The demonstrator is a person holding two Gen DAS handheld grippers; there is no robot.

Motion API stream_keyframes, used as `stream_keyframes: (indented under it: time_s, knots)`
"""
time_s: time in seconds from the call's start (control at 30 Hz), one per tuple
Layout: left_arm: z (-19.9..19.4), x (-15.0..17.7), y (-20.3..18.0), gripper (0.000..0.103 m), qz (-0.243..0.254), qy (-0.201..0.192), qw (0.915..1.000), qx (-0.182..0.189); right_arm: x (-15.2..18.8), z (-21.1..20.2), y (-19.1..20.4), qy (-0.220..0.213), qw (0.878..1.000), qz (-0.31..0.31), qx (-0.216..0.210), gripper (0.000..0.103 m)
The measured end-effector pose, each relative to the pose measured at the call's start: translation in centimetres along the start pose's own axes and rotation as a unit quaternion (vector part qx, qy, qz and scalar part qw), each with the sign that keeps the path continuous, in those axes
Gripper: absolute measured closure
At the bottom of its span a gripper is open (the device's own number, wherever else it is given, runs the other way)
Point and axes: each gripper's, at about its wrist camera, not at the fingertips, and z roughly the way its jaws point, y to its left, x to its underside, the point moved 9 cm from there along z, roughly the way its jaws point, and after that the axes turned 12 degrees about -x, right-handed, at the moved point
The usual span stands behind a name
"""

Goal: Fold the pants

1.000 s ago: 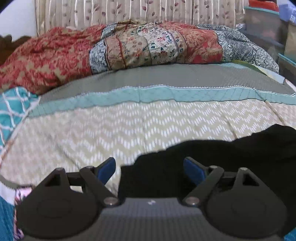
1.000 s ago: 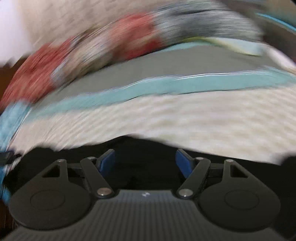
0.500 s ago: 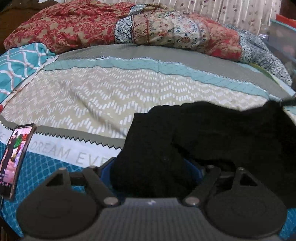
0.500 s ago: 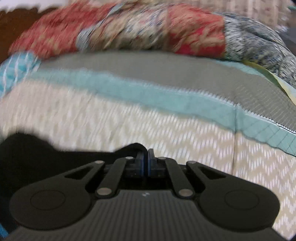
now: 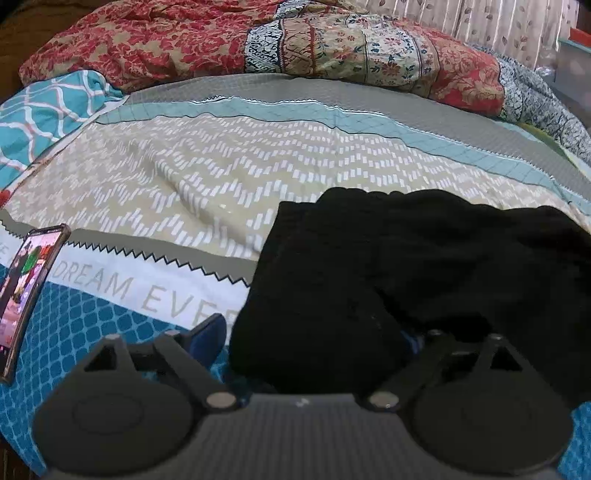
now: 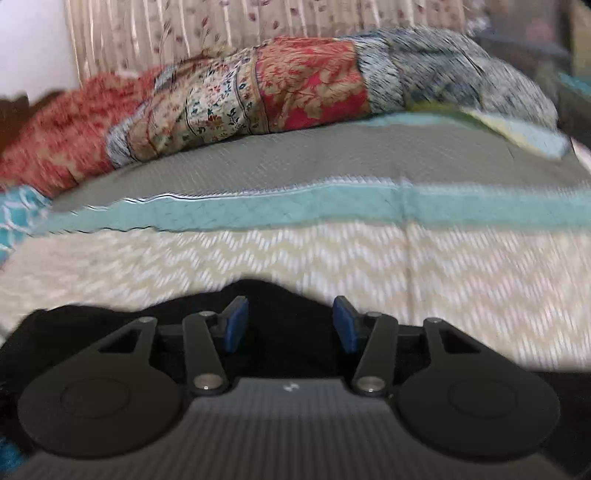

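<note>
The black pants [image 5: 424, 266] lie bunched on the patterned bedspread [image 5: 258, 170], at the centre and right of the left wrist view. My left gripper [image 5: 314, 341] is wide open, its jaws on either side of the pants' near left fold; the right blue pad is mostly hidden by the cloth. In the right wrist view, which is blurred, the pants [image 6: 291, 306] lie just under and ahead of my right gripper [image 6: 290, 325]. That gripper is open and holds nothing.
A phone [image 5: 26, 291] with a lit screen lies on the bed's front left. A crumpled red floral quilt [image 5: 295, 48] lies across the back of the bed. A teal patterned pillow [image 5: 48, 114] is at the far left. A curtain [image 6: 258, 22] hangs behind.
My right gripper was shut half a second ago and is now open over the pants. My left gripper stays open around the pants' fold and has moved slightly.
</note>
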Motion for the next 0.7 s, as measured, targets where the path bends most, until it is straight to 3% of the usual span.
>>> stream_keyframes:
  time_s: [0.07, 0.13, 0.17, 0.2, 0.23, 0.27, 0.33, 0.4, 0.43, 0.5, 0.7]
  knots:
    - [0.1, -0.2, -0.1, 0.010, 0.003, 0.002, 1.0000, -0.006, 2.2, -2.3, -2.4, -0.001, 0.999, 0.038, 0.008, 0.050]
    - [0.3, -0.3, -0.1, 0.008, 0.006, 0.006, 0.9999, -0.012, 4.4, -4.4, -6.7, 0.001, 0.995, 0.078, 0.055, 0.050]
    - [0.3, -0.3, -0.1, 0.008, 0.007, 0.008, 0.9999, -0.013, 5.3, -5.6, -9.4, -0.001, 0.991, 0.102, 0.088, 0.054]
    - [0.2, -0.3, -0.1, 0.008, 0.007, 0.010, 0.9998, -0.014, 5.8, -7.1, -12.0, -0.020, 0.987, 0.125, 0.101, 0.069]
    - [-0.1, -0.3, 0.0, 0.009, 0.007, 0.011, 0.9998, -0.015, 6.0, -9.0, -14.4, -0.049, 0.981, 0.161, 0.099, 0.074]
    - [-0.4, -0.3, 0.2, 0.009, 0.006, 0.011, 0.9998, -0.016, 6.2, -11.1, -16.9, -0.078, 0.968, 0.210, 0.113, 0.074]
    - [-1.3, -0.3, 0.5, 0.009, 0.004, 0.008, 0.9998, -0.019, 6.6, -16.0, -21.5, -0.154, 0.931, 0.292, 0.157, 0.072]
    - [-2.4, -0.1, 0.9, 0.011, 0.001, 0.006, 0.9998, -0.017, 6.8, -19.0, -23.5, -0.197, 0.907, 0.337, 0.158, 0.071]
    - [-2.9, 0.0, 1.0, 0.011, -0.001, 0.004, 0.9999, -0.016, 6.7, -20.0, -23.6, -0.207, 0.904, 0.342, 0.152, 0.071]
    - [-4.5, 0.2, 1.4, 0.011, -0.005, -0.005, 0.9999, -0.015, 6.2, -20.7, -22.6, -0.212, 0.910, 0.326, 0.146, 0.059]
    - [-7.5, 0.9, 2.0, 0.011, -0.024, -0.031, 0.9992, -0.007, 6.0, -18.0, -16.5, -0.186, 0.934, 0.298, 0.064, 0.057]
